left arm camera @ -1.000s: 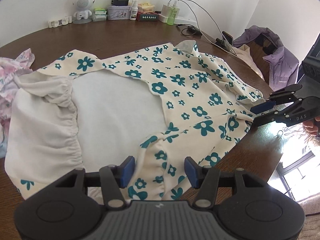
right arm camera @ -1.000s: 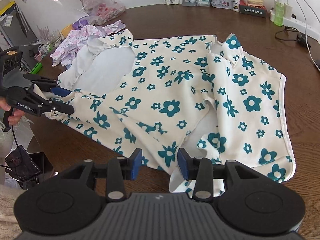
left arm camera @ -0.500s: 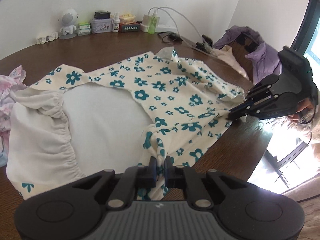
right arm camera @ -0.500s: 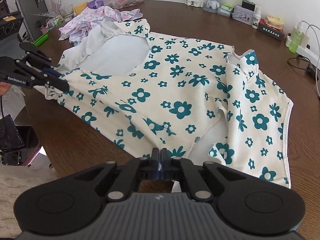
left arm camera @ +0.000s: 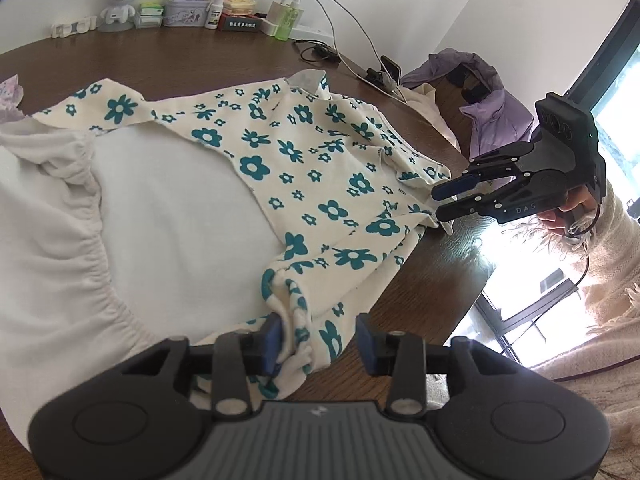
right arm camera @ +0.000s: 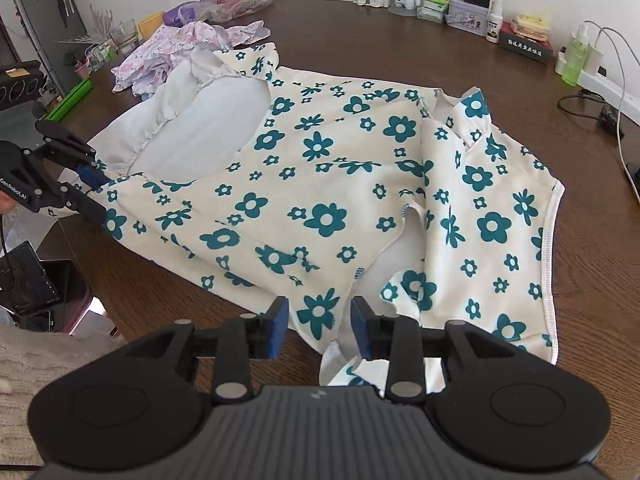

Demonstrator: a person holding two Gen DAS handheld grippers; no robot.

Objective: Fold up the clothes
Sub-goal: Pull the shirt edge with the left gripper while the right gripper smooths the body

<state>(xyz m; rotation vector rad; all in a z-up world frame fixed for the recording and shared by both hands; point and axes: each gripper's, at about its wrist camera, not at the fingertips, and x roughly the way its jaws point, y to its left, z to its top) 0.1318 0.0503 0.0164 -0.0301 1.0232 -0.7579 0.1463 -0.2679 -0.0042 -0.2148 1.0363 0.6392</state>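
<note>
Both our grippers, left (left arm camera: 318, 338) and right (right arm camera: 318, 326), are opening, jaws apart over the near edge of the flowered garment (right arm camera: 328, 216) on the brown table (right arm camera: 360, 32). We judge one fold laid; more remain.

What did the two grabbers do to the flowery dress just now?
Both pinched its near edge shut, then let go. The left gripper and right gripper are opening their jaws, with the flowered dress loose between them. It remains spread on the table.
</note>
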